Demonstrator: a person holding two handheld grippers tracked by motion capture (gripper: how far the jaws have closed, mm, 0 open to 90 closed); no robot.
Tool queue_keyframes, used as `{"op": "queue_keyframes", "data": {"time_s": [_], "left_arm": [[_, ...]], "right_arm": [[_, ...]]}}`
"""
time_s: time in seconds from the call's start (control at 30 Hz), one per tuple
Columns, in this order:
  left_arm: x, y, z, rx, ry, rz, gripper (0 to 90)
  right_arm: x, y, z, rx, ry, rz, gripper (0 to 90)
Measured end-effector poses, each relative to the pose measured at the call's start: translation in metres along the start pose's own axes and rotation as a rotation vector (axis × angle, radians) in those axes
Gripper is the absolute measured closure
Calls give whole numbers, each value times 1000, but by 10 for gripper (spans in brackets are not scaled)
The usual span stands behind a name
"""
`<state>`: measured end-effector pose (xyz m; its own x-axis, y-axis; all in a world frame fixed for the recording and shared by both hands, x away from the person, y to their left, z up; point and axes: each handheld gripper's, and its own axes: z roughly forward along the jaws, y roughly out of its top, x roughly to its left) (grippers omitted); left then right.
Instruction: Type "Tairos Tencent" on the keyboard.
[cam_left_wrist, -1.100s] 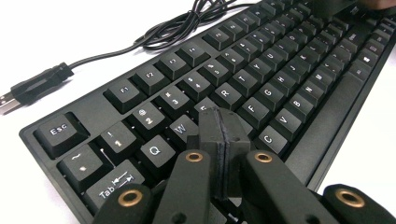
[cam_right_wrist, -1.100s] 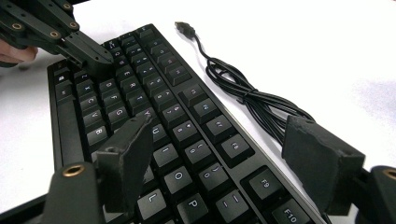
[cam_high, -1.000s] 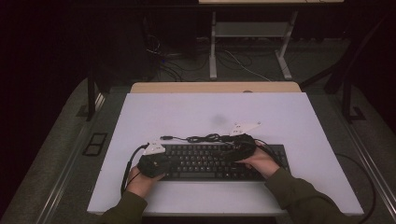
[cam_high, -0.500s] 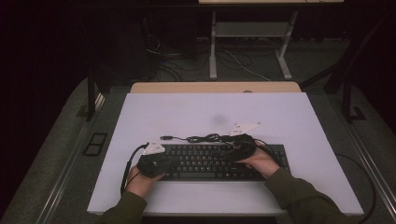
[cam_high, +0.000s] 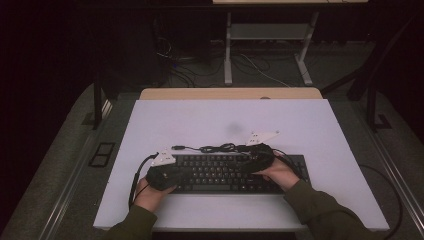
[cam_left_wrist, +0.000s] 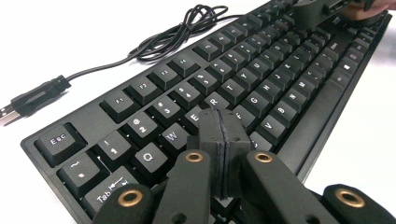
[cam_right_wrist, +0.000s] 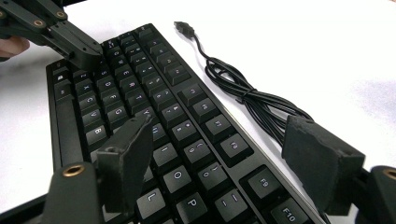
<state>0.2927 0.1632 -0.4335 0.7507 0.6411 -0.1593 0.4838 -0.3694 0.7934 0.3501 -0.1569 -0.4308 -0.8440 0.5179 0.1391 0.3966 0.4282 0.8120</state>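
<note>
Black keyboard (cam_high: 225, 172) lying flat near the front edge of the white tabletop (cam_high: 200, 120), its coiled cable (cam_high: 220, 148) just behind it. Left gripper (cam_left_wrist: 219, 135), clenched with nothing between its jaws, rests over the keyboard's left-hand keys; right gripper (cam_right_wrist: 224, 154), jaws spread and released, hovers above the keyboard's right half.

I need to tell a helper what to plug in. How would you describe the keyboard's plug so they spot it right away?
On the white table lies a black keyboard. Its black cable is bunched in loops just behind the keyboard's far edge, and from there a single strand runs left. The plug is the flat piece with a metal tip ending that strand, lying free on the table.
</note>
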Motion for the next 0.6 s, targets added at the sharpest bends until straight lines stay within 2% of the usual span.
{"op": "queue_keyframes", "data": {"time_s": [0.47, 0.6], "left_arm": [[-8, 1, -1, -1, -34, 17, 887], [-10, 2, -1, 0, -44, 20, 887]], "right_arm": [[0, 0, 0, -1, 1, 0, 247], [0, 0, -1, -7, -9, 5, 215]]}}
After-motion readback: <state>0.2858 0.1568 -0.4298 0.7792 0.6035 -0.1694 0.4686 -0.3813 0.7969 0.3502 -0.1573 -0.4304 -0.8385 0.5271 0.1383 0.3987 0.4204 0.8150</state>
